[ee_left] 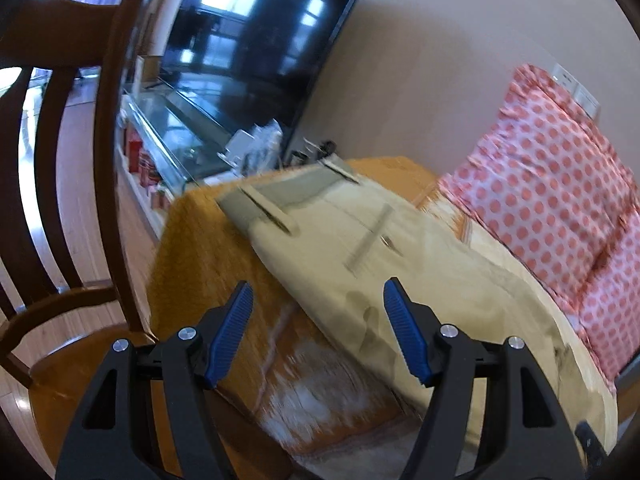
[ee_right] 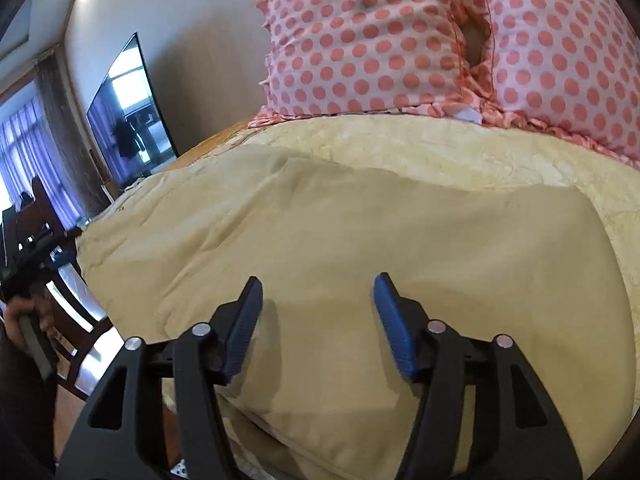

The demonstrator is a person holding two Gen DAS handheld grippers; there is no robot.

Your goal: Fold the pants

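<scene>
Beige pants (ee_left: 360,248) lie flat on an orange-covered table (ee_left: 200,240), waistband with grey lining and belt loops at the far end. My left gripper (ee_left: 318,292) is open and empty, above the near edge of the pants. In the right wrist view the pants (ee_right: 340,240) fill the middle, spread smooth. My right gripper (ee_right: 318,286) is open and empty, just above the fabric. The left gripper (ee_right: 36,248) and the hand that holds it show at the far left of the right wrist view.
Two pink polka-dot pillows (ee_right: 400,40) lie along the far side of the table, also in the left wrist view (ee_left: 560,200). A dark wooden chair (ee_left: 60,200) stands at the left. A large TV (ee_left: 260,40) and a glass cabinet (ee_left: 168,136) stand by the wall.
</scene>
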